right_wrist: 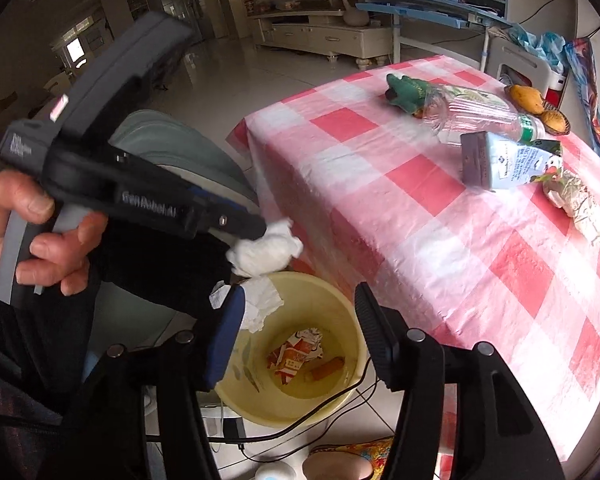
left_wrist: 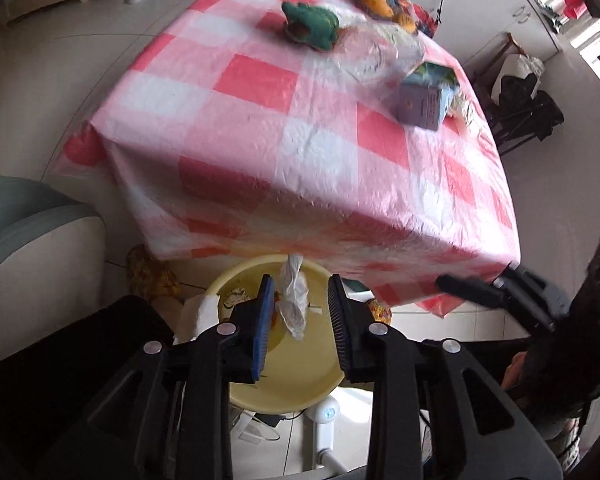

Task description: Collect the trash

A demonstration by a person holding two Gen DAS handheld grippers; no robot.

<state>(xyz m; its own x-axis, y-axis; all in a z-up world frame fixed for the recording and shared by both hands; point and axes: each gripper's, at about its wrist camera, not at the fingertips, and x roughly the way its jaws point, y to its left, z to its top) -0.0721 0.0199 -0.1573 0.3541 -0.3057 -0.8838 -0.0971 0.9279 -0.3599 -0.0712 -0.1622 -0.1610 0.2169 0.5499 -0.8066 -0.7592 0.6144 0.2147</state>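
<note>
Right wrist view: your left gripper (right_wrist: 260, 229) comes in from the left, closed on a crumpled white tissue wad (right_wrist: 265, 251), which hangs just above the near rim of the round pale-yellow plastic bin (right_wrist: 342, 308). Wad sits over the rim edge, not clearly over the middle; I'd push it further in over the opening before letting go.

Your right gripper (right_wrist: 296, 336) stands roughly half open over the bin. A thin white tissue sheet (right_wrist: 260, 300) lies against its blue left pad (right_wrist: 224, 340), not pinched, looks dropped or dropping. In the left wrist view a twisted clear plastic scrap (left_wrist: 294, 300) hangs in front of the left gripper's fingers, over the bin.

Still on the pink-and-white checked surface (right_wrist: 380, 208): crushed clear plastic bottle (right_wrist: 472, 116), grey-blue carton (right_wrist: 500, 164), crumpled foil wrapper (right_wrist: 580, 204). All lie ahead and right, so your right hand is nearer.
</note>
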